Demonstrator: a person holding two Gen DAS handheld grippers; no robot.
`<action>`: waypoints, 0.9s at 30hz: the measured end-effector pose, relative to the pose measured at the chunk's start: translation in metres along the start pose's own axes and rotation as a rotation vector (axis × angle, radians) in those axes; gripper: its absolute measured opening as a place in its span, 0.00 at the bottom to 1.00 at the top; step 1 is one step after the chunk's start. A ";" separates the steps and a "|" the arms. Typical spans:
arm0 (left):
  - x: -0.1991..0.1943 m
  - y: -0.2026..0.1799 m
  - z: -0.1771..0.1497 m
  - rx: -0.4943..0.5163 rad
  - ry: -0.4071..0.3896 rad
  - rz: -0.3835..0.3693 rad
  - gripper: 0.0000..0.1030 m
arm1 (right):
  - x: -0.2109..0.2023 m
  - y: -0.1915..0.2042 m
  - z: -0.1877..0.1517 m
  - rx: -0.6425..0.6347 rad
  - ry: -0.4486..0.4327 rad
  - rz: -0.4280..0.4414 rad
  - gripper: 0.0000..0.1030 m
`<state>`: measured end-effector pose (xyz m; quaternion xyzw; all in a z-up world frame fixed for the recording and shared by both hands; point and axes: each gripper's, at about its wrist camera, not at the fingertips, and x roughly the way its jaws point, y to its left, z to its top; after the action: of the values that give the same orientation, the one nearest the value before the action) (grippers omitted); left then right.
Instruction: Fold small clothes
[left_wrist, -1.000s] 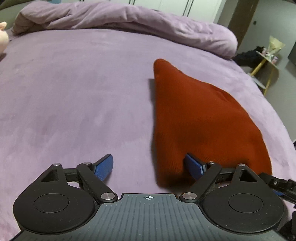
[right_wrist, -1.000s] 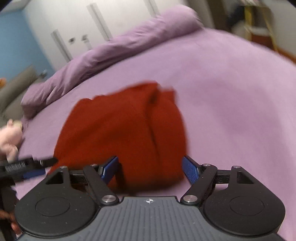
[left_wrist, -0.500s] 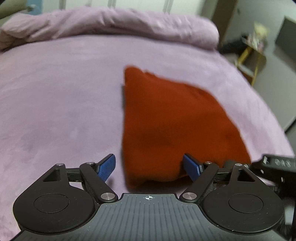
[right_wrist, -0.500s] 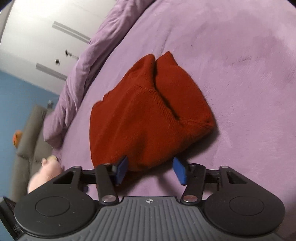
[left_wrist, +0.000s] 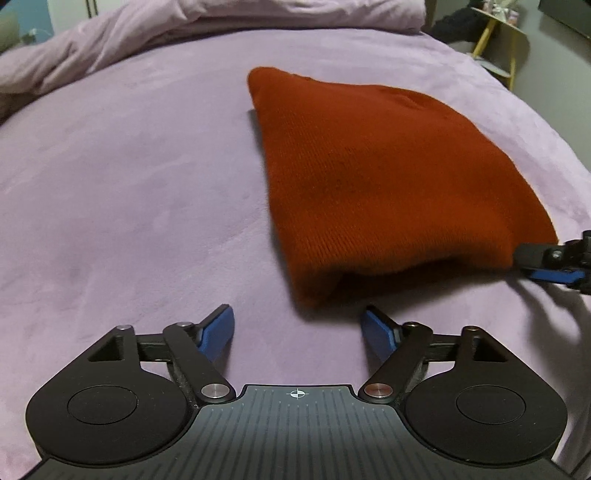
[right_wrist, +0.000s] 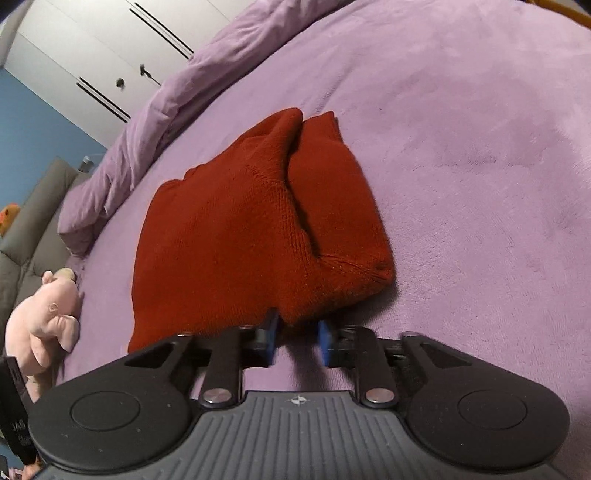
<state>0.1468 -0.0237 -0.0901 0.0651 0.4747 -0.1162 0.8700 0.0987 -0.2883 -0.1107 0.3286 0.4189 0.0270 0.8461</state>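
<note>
Rust-red knit garment (left_wrist: 388, 177) lies folded on a lilac bed cover (left_wrist: 129, 184), thick and doubled, ribbed weave plain to see. From the right wrist view it shows a deep crease running lengthwise and two rounded lobes at the far end (right_wrist: 258, 221); its near hem bulges open on the left wrist side. Right gripper (right_wrist: 295, 338): jaws closing, blue pads narrowed on either side of the near edge of the cloth, which sits between them; whether the pads yet press it I cannot tell. Same gripper shows at the right rim of the left view (left_wrist: 550, 264), at the garment's near right corner. Left gripper (left_wrist: 297, 328): fingers spread wide, released, nothing between them, near left corner of the cloth just ahead. A second ago the left blue pad overlapped the cloth edge; now it is clear of it. Right jaws then stood wide. Rumpled duvet (right_wrist: 166, 110) beyond; pink soft toy (right_wrist: 44, 317) at the bed's edge.
</note>
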 end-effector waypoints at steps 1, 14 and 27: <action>-0.005 -0.001 -0.002 -0.010 -0.001 0.020 0.83 | -0.005 0.003 0.001 -0.006 0.006 -0.015 0.33; -0.087 -0.025 -0.011 -0.101 -0.106 0.113 0.97 | -0.065 0.072 -0.046 -0.408 0.023 -0.289 0.94; -0.126 -0.020 -0.002 -0.107 -0.086 0.123 0.97 | -0.072 0.114 -0.043 -0.382 0.077 -0.362 0.96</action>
<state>0.0741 -0.0247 0.0146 0.0423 0.4374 -0.0397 0.8974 0.0475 -0.1992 -0.0137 0.0813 0.4898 -0.0337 0.8674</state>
